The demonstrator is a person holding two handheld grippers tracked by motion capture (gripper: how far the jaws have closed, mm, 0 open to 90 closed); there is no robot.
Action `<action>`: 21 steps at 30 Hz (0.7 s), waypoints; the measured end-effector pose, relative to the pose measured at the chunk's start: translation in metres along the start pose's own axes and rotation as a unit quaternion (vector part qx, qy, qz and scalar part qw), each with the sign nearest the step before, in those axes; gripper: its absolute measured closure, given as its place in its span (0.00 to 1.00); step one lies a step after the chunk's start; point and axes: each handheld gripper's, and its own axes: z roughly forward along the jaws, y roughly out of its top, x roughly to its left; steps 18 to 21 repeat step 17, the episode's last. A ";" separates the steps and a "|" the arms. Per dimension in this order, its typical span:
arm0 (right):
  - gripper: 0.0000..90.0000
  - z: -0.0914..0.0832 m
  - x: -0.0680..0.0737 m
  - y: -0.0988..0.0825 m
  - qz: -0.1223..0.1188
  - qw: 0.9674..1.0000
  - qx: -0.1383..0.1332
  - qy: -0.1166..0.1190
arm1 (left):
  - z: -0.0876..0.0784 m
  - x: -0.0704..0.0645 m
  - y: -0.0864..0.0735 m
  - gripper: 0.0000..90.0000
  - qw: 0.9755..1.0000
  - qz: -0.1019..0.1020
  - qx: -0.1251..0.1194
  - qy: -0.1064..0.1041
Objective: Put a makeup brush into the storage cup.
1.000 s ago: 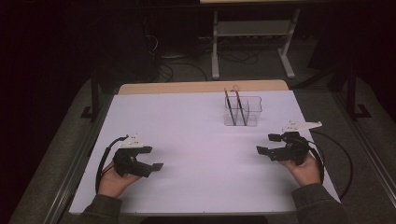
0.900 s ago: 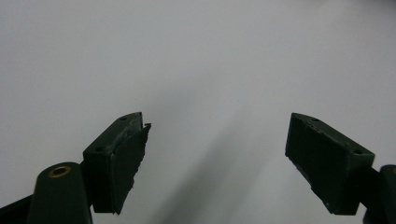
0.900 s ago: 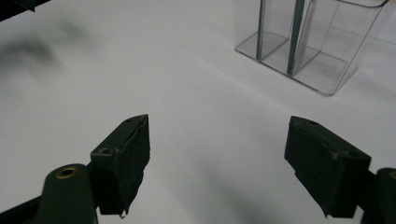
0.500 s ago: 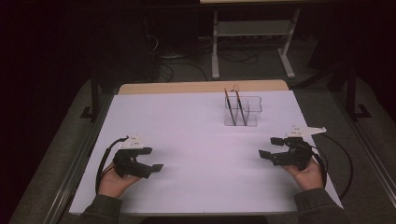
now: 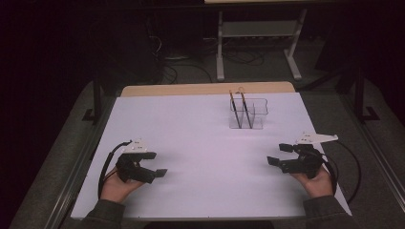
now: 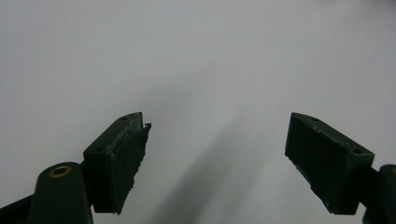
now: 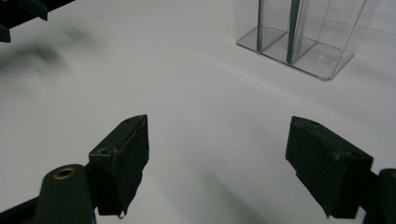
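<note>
Your right gripper (image 5: 276, 154) is nearer the clear holder (image 5: 248, 113) with two upright pencils (image 5: 240, 109); both grippers' jaws are wide, empty.

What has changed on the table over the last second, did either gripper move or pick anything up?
The right gripper drew back a little toward the person and the table's near edge, away from the clear holder. It took hold of nothing; its jaws stand open. The left gripper stayed where it was, open and empty. The holder and the two pencils standing in it did not move.
</note>
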 end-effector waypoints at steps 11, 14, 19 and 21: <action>0.22 0.001 -0.002 -0.009 0.002 1.000 0.005 0.003 | 0.004 0.001 -0.002 0.22 1.000 0.003 0.007 -0.006; 0.22 0.002 -0.001 -0.009 0.000 1.000 0.008 0.005 | 0.005 0.001 -0.002 0.21 1.000 0.002 0.006 -0.008; 0.22 0.002 0.000 -0.010 -0.001 1.000 0.009 0.007 | 0.005 0.001 -0.002 0.21 1.000 0.002 0.008 -0.009; 0.22 0.002 0.000 -0.010 -0.001 1.000 0.009 0.007 | 0.005 0.001 -0.002 0.21 1.000 0.002 0.008 -0.009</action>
